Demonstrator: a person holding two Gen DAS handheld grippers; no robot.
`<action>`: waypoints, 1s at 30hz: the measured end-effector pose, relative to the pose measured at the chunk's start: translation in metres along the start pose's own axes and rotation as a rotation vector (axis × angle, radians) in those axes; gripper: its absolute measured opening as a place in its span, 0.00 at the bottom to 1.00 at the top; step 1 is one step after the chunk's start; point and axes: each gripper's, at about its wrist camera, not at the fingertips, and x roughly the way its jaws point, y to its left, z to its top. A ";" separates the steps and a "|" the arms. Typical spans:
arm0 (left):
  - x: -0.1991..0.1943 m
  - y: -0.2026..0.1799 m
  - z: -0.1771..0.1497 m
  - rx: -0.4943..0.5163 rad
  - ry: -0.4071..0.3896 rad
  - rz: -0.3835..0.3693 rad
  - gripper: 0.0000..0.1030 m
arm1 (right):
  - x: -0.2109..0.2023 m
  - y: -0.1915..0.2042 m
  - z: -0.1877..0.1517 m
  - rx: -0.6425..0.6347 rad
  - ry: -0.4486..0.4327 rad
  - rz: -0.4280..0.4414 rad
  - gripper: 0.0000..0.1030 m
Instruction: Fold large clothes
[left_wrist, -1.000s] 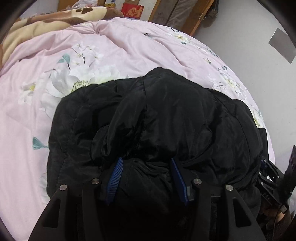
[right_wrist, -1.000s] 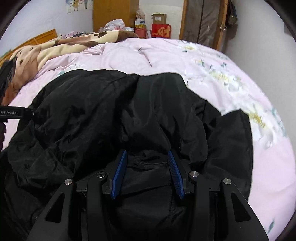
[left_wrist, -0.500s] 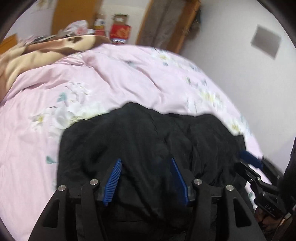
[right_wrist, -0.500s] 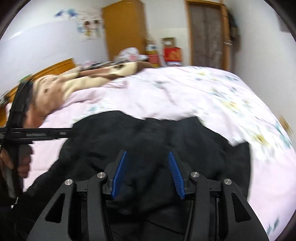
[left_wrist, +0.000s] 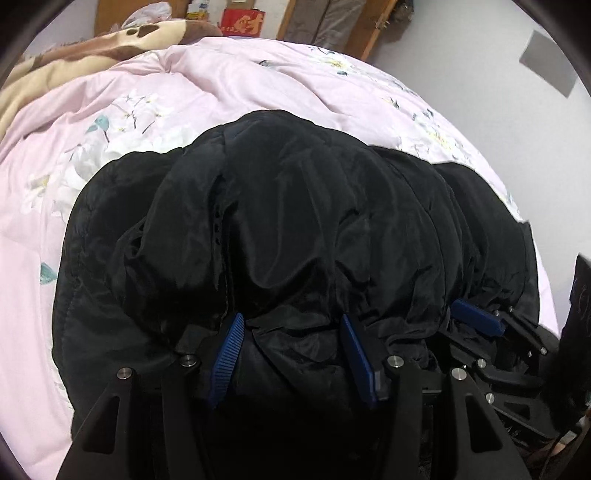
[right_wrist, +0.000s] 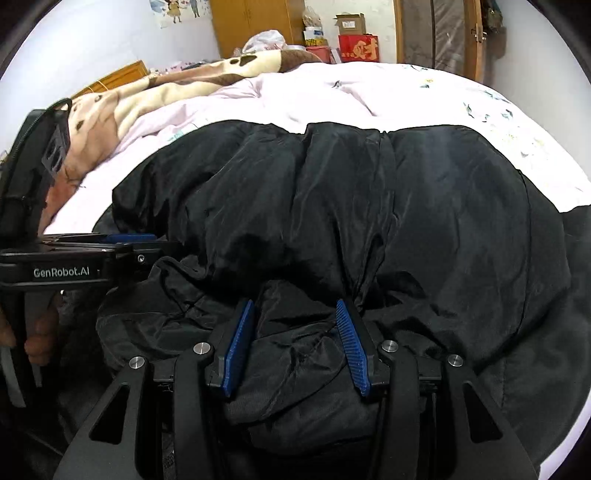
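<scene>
A large black padded jacket (left_wrist: 295, 229) lies bunched on the pink floral duvet (left_wrist: 229, 81); it also fills the right wrist view (right_wrist: 369, 206). My left gripper (left_wrist: 293, 325) is shut on a thick fold of the jacket's near edge, which bulges between the blue pads. My right gripper (right_wrist: 295, 308) is shut on another fold of the same edge. The right gripper shows at the lower right of the left wrist view (left_wrist: 476, 317). The left gripper shows at the left of the right wrist view (right_wrist: 110, 243).
A brown and cream blanket (right_wrist: 177, 88) lies at the head of the bed. A wooden wardrobe (right_wrist: 255, 26), a red box (right_wrist: 358, 48) and a door (right_wrist: 439, 33) stand beyond the bed. A grey wall (left_wrist: 498, 85) runs along the right side.
Both grippers swung up and away from the jacket half a second ago, then came back down close over it, still holding its near edge. The jacket's folds have shifted and spread wider.
</scene>
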 end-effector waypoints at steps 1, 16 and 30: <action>-0.005 -0.002 0.001 0.009 0.005 0.005 0.53 | 0.001 -0.001 0.003 0.007 0.007 0.001 0.46; -0.173 0.025 -0.067 -0.043 -0.097 -0.026 0.66 | -0.175 0.021 -0.028 0.085 -0.197 -0.009 0.47; -0.227 0.053 -0.197 -0.021 -0.062 0.043 0.67 | -0.277 0.021 -0.140 0.194 -0.228 -0.155 0.53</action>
